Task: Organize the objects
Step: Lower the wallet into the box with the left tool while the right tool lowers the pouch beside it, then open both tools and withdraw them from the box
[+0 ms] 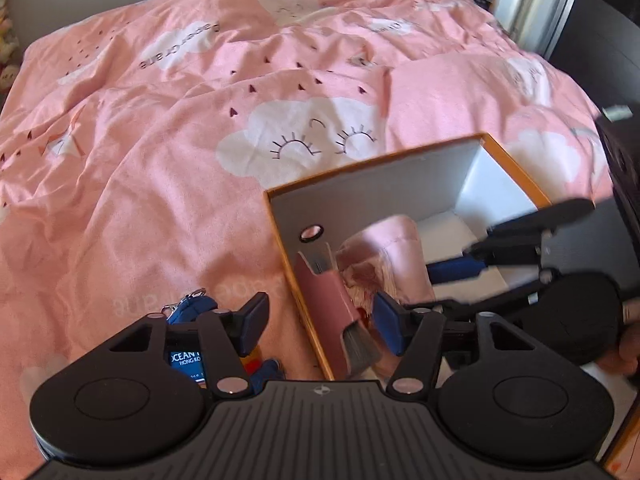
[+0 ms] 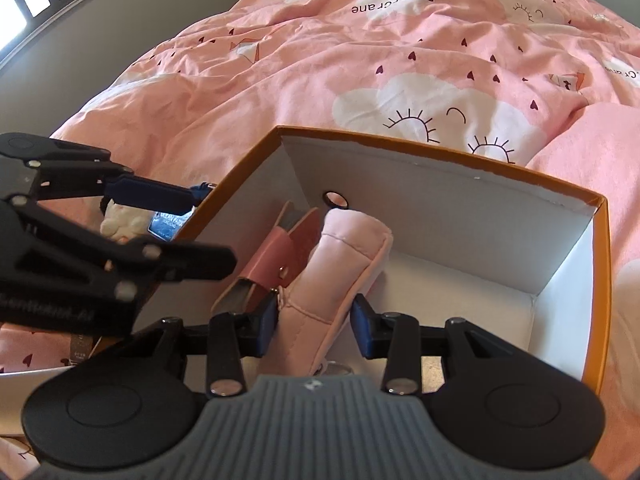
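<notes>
The pink pouch (image 2: 340, 264) is seen standing inside the orange box (image 2: 440, 148), beside a pink wallet (image 2: 276, 252), between the spread fingers of the right gripper (image 2: 314, 326); release seems under way. The left gripper (image 1: 320, 320) is held apart over the box wall, near a blue keyring (image 1: 192, 308) on the bedspread (image 1: 160, 160), which is judged the next thing to be gripped.

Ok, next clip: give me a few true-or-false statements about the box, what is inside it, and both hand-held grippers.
1. The orange box sits on the pink bedding. True.
2. The box holds nothing. False: a pink pouch and a pink wallet are inside.
3. The right hand-held gripper has its fingers on either side of the pink pouch. True.
4. The left hand-held gripper is shut on the wallet. False: it is open and holds nothing.
5. A blue keychain lies outside the box on the bedding. True.
</notes>
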Tool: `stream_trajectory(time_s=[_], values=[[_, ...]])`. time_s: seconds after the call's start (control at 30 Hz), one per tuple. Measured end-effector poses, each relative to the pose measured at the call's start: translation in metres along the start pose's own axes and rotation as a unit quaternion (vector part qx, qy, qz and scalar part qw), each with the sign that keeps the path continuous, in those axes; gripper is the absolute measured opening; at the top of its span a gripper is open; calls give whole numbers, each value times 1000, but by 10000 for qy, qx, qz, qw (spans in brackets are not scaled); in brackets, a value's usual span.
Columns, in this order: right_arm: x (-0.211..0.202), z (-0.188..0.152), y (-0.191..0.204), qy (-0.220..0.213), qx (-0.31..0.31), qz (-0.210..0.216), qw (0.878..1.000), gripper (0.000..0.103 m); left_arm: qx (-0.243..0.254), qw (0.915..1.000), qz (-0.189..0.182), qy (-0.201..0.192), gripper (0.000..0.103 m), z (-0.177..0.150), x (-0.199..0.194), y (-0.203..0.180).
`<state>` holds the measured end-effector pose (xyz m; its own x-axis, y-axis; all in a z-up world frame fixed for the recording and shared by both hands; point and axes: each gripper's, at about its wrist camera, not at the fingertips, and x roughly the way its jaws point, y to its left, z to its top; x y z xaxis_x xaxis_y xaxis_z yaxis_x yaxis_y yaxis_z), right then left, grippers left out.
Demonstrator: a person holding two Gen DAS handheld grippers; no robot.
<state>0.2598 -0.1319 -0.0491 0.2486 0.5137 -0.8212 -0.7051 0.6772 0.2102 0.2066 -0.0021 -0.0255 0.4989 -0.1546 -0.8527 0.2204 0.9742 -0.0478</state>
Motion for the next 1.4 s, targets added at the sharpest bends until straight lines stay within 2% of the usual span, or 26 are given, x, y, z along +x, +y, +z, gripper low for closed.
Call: stream_trajectory(time_s=[0.2,0.33,0.5,0.67,0.77,0.83,0.9,0.97,1.0,1.1,1.2,1.3,1.37,1.4], values=[[1,4,7,101,-121,-114,9998,41,583,9982,88,127,74,-15,4,-7],[4,9,12,154,-93,-106,9998,41,795,9966,-25,200,74,-20,12,-11],[6,13,15,192,-37,-193,9996,40,911,9955,76,238,74,-23,22,-12],[7,15,14,203,104,-173,9996,40,806,9961,309,164,73,-21,25,-6],[6,17,11,168,305,-77,9994,40,710,9958,568,127,70,-19,26,-2],[6,20,10,118,467,-44,9988,40,638,9965,523,158,71,-17,27,2],[5,23,14,69,455,-313,9984,40,540,9971,505,181,71,-15,28,5],[7,27,19,95,379,-847,9956,40,490,9973,502,193,71,-14,28,7],[7,29,20,97,320,-962,9948,40,463,9975,505,198,71,-14,28,7],[15,32,17,269,412,-928,9945,40,394,9978,490,194,71,-15,28,9],[24,37,20,266,329,-917,9949,41,336,9981,489,171,70,-16,28,9],[31,40,16,269,636,-401,9968,43,292,9981,530,140,69,-16,28,9],[31,40,15,288,722,-410,9961,47,309,9981,529,91,69,-17,27,9],[29,39,14,277,730,-400,9961,52,306,9982,512,69,69,-18,27,9]])
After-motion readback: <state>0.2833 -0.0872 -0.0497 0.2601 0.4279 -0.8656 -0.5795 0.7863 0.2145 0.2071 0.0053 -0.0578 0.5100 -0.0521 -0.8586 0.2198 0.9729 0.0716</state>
